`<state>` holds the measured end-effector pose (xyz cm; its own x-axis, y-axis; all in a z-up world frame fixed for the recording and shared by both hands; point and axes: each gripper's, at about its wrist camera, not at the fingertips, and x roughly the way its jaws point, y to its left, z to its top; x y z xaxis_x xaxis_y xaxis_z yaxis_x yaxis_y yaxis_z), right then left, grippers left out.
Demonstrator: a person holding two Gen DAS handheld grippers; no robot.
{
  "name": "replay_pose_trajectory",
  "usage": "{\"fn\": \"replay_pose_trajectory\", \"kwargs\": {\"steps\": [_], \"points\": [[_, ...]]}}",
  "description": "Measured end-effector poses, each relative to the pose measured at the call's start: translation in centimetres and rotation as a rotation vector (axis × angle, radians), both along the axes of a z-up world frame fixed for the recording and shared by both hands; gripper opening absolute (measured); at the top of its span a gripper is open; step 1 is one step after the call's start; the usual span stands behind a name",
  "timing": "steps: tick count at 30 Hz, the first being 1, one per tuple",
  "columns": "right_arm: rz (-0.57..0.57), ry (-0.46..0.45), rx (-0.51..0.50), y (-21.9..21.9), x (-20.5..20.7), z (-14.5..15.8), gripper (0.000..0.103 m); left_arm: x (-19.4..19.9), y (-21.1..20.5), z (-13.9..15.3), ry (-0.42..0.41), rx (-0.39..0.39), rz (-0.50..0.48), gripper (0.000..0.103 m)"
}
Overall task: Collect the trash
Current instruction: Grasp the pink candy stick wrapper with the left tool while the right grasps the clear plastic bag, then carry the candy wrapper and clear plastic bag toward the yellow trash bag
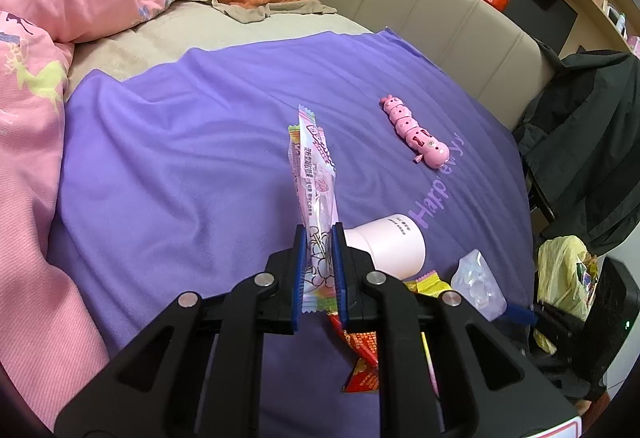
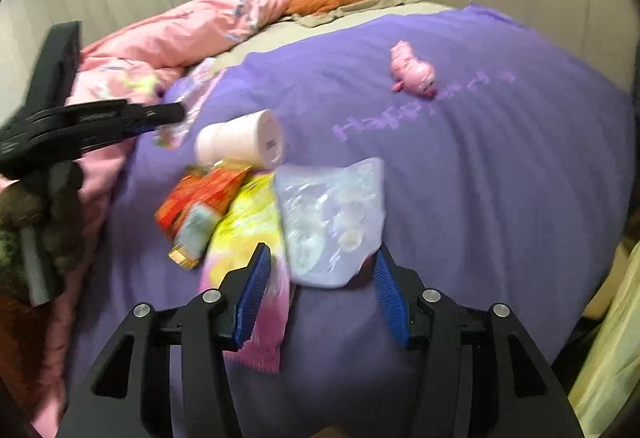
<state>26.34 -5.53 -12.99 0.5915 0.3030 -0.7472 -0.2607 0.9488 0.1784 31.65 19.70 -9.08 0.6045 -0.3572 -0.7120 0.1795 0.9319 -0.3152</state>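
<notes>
Purple blanket underneath: your left gripper clamps a pink candy wrapper, right gripper spread over the clear plastic tray; red wrapper, yellow wrapper, white cup remain.

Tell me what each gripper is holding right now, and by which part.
The left gripper pinches the pink snack wrapper near its bottom end. The right gripper is open, holding nothing; a clear plastic bag lies between its fingers.
</notes>
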Motion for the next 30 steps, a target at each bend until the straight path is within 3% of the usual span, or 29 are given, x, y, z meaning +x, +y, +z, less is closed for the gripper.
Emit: {"fn": "replay_pose_trajectory", "kwargs": {"steps": [2, 4, 5, 15, 24, 30], "points": [[-0.008, -0.008, 0.023, -0.2, 1.0, 0.1, 0.048, 0.0, 0.0, 0.1, -0.003, 0.0, -0.003, 0.011], [-0.001, 0.017, 0.085, -0.6, 2.0, -0.1, 0.012, -0.1, -0.1, 0.2, -0.008, 0.0, -0.006, 0.011], [0.005, 0.037, 0.101, -0.7, 2.3, -0.3, 0.007, -0.1, -0.1, 0.3, -0.009, 0.0, -0.005, 0.011], [0.007, -0.131, 0.024, -0.9, -2.2, 4.4, 0.004, -2.8, -1.8, 1.9, -0.049, 0.001, -0.035, 0.011], [-0.073, -0.213, 0.046, -5.5, -5.2, 8.2, 0.004, -8.8, -6.5, 6.6, -0.164, 0.044, -0.075, 0.011], [-0.096, -0.267, 0.028, -8.8, -8.4, 9.8, 0.004, -12.5, -12.0, 10.1, -0.239, 0.074, -0.166, 0.011]]}}
